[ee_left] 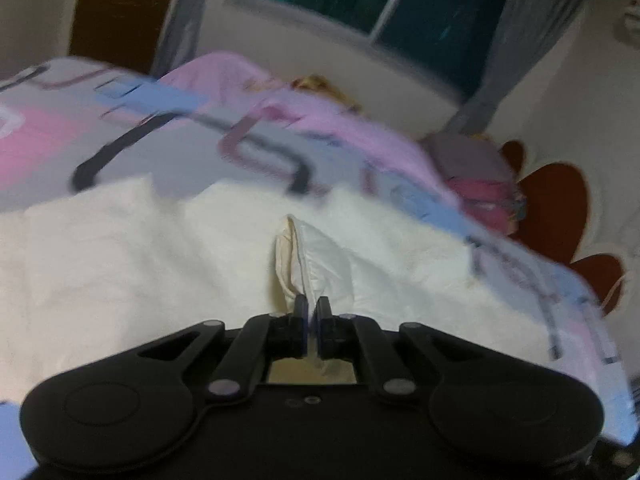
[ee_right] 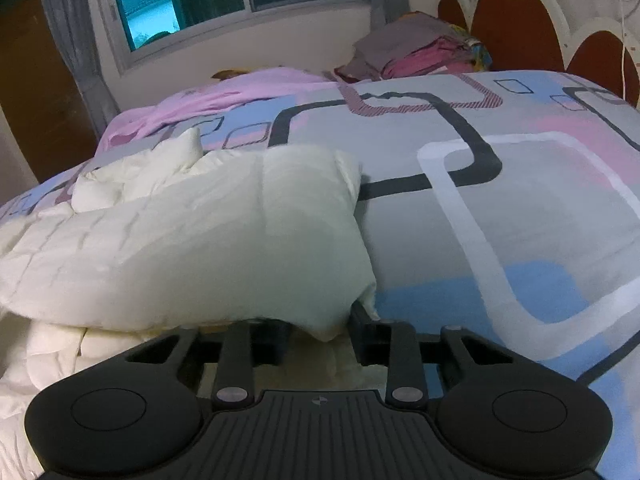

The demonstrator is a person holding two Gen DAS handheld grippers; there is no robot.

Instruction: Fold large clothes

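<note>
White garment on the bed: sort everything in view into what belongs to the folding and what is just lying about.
Belongs to the job:
white garment
left gripper, shut on a fold of it
right gripper, jaws around its edge

Just lying about:
patterned bedspread
pink cloth
stack of folded clothes

Open bedspread (ee_right: pixel 540 216) lies free right of the white garment (ee_right: pixel 192 240); folded pile (ee_right: pixel 416 56) and pink cloth (ee_right: pixel 240 88) crowd the far edge.
</note>
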